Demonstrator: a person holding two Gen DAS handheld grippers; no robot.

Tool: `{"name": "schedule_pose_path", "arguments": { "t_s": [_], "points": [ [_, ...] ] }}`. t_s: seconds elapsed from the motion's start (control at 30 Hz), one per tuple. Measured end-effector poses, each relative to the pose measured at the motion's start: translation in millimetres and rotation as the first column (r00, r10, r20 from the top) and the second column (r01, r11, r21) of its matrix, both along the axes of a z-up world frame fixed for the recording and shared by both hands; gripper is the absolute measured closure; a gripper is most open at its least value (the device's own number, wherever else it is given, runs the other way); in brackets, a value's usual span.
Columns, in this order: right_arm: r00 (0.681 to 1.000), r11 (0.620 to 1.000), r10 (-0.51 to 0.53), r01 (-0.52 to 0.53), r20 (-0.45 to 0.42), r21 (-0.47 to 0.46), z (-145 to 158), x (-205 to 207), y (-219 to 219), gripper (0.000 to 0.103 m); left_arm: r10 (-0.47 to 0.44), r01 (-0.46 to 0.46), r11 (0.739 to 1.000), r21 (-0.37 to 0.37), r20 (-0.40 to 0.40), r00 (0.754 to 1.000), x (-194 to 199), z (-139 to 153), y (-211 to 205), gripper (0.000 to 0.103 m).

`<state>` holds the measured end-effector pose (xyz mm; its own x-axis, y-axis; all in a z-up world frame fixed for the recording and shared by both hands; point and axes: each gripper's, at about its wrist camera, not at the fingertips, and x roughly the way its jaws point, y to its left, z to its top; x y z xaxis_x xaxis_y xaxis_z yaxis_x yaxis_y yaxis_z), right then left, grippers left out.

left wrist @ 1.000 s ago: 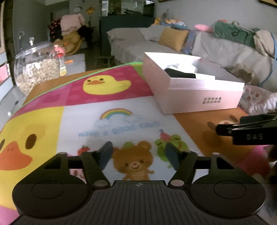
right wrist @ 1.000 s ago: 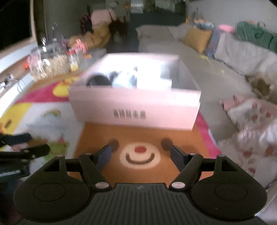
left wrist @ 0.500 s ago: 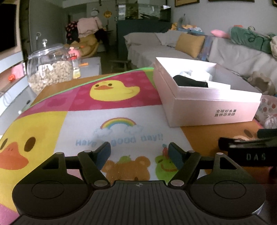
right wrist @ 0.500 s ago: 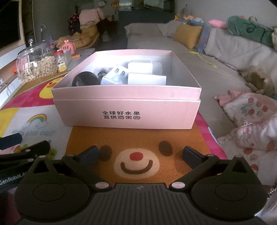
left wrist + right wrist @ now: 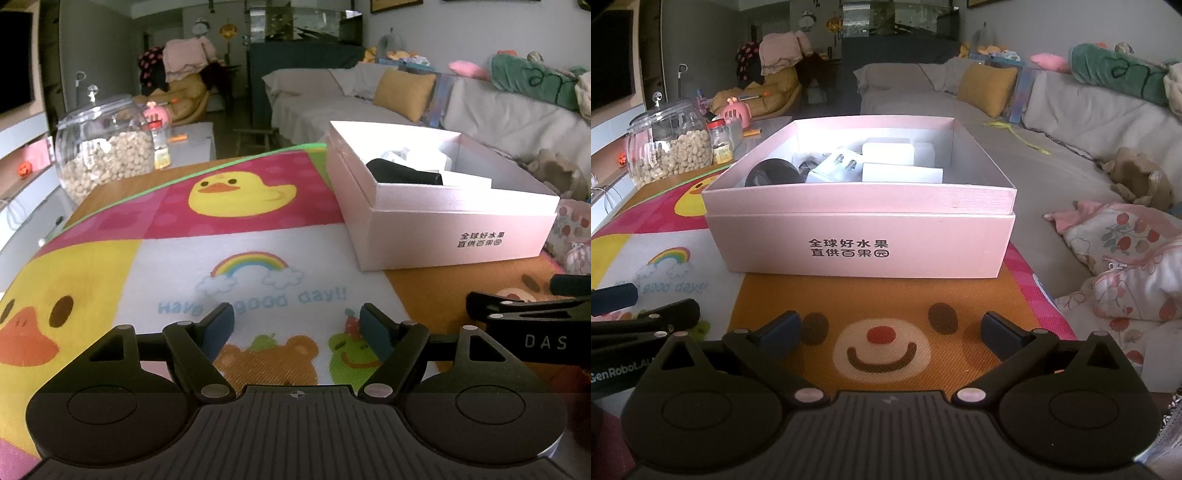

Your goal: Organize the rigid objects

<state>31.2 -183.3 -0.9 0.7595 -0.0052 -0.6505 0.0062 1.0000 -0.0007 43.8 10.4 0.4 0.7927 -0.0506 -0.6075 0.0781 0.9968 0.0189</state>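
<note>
A pink cardboard box [image 5: 857, 240] with black Chinese print stands open on the cartoon play mat [image 5: 879, 295]; it also shows in the left wrist view [image 5: 454, 236]. Inside lie a black round object [image 5: 772, 173], a white plug adapter [image 5: 833, 166] and white blocks [image 5: 901, 162]. My right gripper [image 5: 888, 328] is open and empty, low over the bear face, short of the box. My left gripper [image 5: 297, 323] is open and empty over the mat's rainbow panel, left of the box. Each gripper shows at the edge of the other's view.
A glass jar of nuts [image 5: 105, 155] stands at the mat's far left corner, with small bottles [image 5: 720, 144] beside it. A covered sofa [image 5: 1071, 122] with cushions runs behind and to the right. Floral bedding [image 5: 1126, 266] lies off the mat's right edge.
Both grippers have pulled back and steadied, and both views now look more level at the box. The right gripper's jaws have opened wider than a second ago.
</note>
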Motion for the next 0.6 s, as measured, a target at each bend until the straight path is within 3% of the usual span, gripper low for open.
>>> {"name": "schedule_pose_path", "arguments": {
  "t_s": [0.6],
  "points": [
    [1.000, 1.000, 0.000, 0.000, 0.001, -0.002, -0.1, 0.8, 0.7, 0.000, 0.002, -0.002, 1.000, -0.006, -0.001, 1.000, 2.8, 0.0, -1.9, 0.021]
  ]
}}
